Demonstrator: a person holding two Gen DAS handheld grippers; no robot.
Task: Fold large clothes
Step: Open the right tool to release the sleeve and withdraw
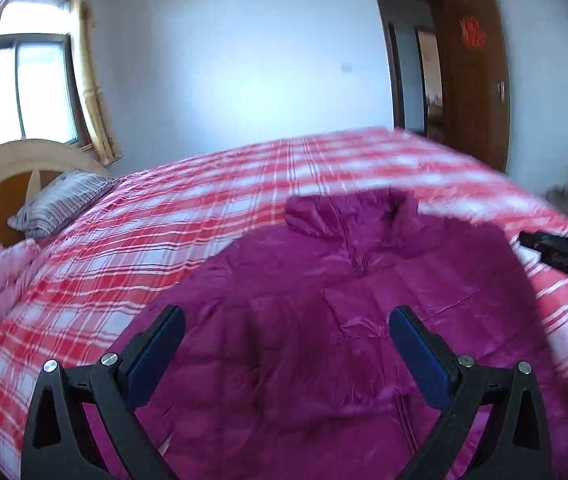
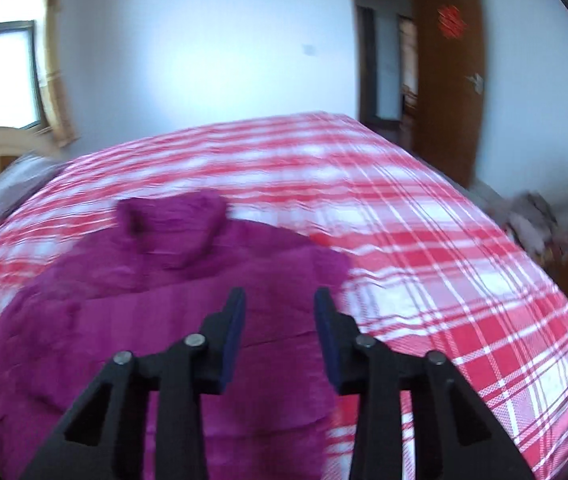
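A magenta padded jacket [image 1: 323, 320] lies spread on the bed, collar toward the far side; it also shows in the right wrist view [image 2: 144, 320]. My left gripper [image 1: 285, 320] is wide open and empty above the jacket's middle. My right gripper [image 2: 280, 304] is open with a narrower gap and empty, above the jacket's right part near its edge. The right gripper's black body [image 1: 563, 256] shows at the right edge of the left wrist view.
The bed has a red-and-white plaid cover [image 1: 164, 220], also in the right wrist view [image 2: 443, 260]. A striped pillow [image 1: 64, 204] lies by the wooden headboard [image 1: 0, 176]. A brown door [image 1: 475, 80] stands open at the back right. Clutter [image 2: 535, 220] lies beside the bed.
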